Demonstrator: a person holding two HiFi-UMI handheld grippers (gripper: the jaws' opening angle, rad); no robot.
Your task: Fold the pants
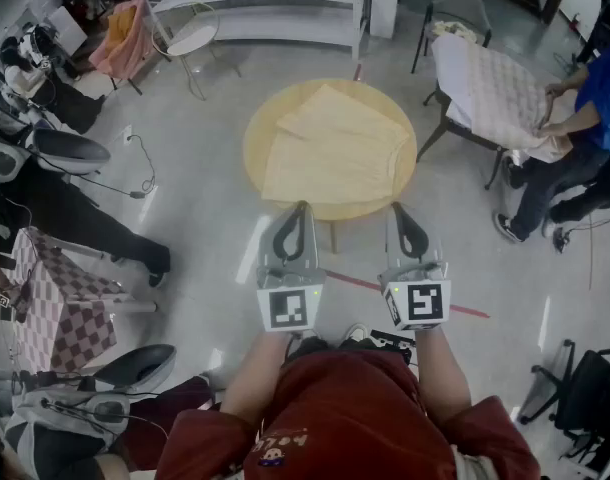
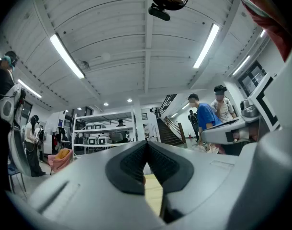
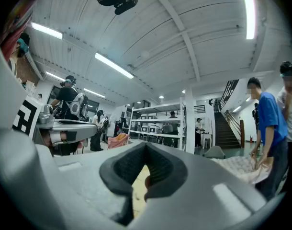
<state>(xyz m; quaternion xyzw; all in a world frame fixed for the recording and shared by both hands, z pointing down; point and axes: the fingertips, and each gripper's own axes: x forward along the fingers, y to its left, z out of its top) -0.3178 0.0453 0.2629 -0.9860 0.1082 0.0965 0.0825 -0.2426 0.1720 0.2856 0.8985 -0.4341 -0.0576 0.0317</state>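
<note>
- The pants (image 1: 335,148) lie on the round tabletop (image 1: 257,128). They are pale yellow, cover most of it and run out to the right rim.
- At their far end an angled flap sits over the rest, so one layer is on another. I can't tell whether that's a made fold or just how they landed.
- The left gripper (image 1: 302,208) is held out at the near rim, its fingers (image 2: 131,163) pressed together with no cloth between them.
- The right gripper (image 1: 397,208) is alongside at the same reach. Its fingers (image 3: 129,169) are closed tight too, and empty.
- From the head view both tips line up with the pants' near edge. I can't tell if they touch, but neither one has a grip.
- My read: the cloth is broad and loose, not a neat packet, so most of the folding looks undone.
- Left to do, as I judge it: open the fingers, take an edge, bring it across and square up the stack.
</note>
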